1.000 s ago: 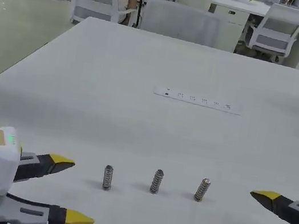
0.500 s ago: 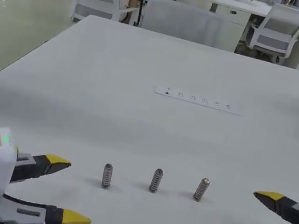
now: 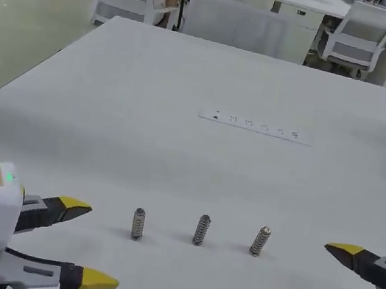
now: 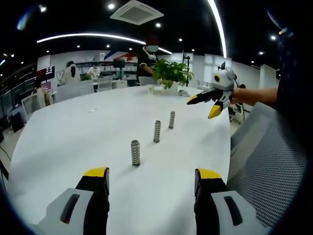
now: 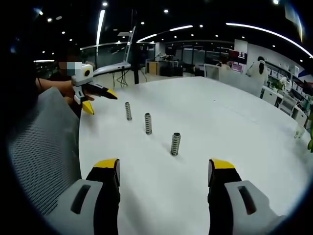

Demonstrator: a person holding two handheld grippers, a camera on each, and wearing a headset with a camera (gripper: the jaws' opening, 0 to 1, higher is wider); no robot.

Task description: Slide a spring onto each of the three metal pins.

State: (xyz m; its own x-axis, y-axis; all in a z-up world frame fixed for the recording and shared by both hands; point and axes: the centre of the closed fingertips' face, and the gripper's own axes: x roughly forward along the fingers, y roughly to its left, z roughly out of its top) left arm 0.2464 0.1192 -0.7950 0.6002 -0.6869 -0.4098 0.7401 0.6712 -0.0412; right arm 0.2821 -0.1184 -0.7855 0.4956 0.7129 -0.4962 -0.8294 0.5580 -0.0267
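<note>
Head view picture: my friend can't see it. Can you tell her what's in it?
Three small springs stand upright in a row on a white table. The left gripper and the right gripper, both open with yellow tips, are on either side of the row, touching nothing. Farther back lies a white power strip.

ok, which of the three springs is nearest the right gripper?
The right-end spring in the head view, beside the right gripper; the middle spring and left-end spring stand farther along the row.
</note>
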